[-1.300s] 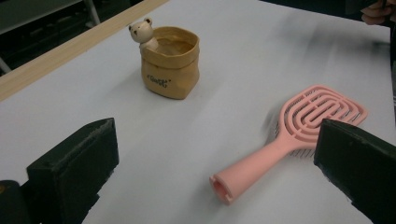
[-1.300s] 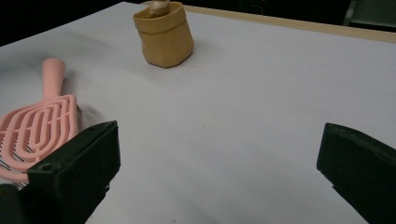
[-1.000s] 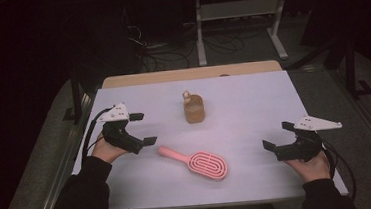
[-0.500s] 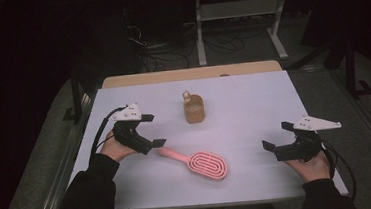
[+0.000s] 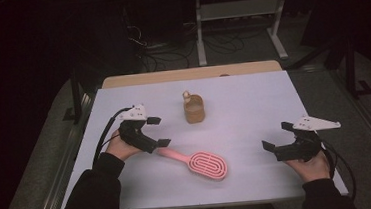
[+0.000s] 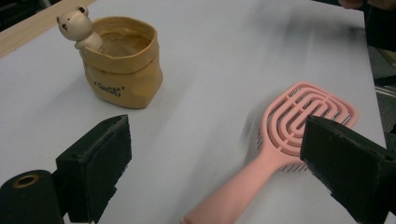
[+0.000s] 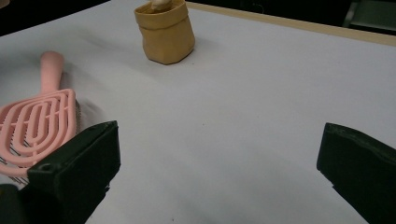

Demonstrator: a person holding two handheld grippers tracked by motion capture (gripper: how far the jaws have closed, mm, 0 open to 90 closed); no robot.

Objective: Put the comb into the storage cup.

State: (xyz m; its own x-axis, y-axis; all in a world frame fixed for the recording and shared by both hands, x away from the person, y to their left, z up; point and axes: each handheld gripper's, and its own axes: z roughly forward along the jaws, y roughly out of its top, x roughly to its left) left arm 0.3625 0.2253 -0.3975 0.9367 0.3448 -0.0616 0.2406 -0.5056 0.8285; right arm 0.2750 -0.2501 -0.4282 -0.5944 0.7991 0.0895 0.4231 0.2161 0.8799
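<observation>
We hold the left hand-held gripper (image 5: 158, 131) at the left middle of the high view, jaws spread wide with nothing between them. Its lower jaw tip sits just at the handle end of the pink hairbrush (image 5: 198, 161), though we cannot tell from above whether they touch. In the left gripper view the two black jaws rise from the bottom corners, wide apart, and the pink hairbrush (image 6: 280, 144) lies between them, its handle running toward the bottom center of the frame and its looped head partly behind the right-hand jaw.

The right hand-held gripper (image 5: 277, 137) sits at the right middle of the high view, also wide open and empty, well apart from the hairbrush head. In the right gripper view its jaws stand at the lower left and lower right corners, with bare white surface (image 7: 261, 107) between them and the pink hairbrush (image 7: 37, 116) at the left edge, partly behind the left-hand jaw.

Beyond the hairbrush, near the center of the high view, stands a tan pouch-shaped cup (image 5: 194, 109) with a small bear figure (image 5: 187, 96) at its rim. The left gripper view shows the cup (image 6: 122, 70) at upper left, upright, apart from the hairbrush, the bear (image 6: 76, 25) leaning over its edge. The white surface (image 5: 253, 99) carries all of this.
</observation>
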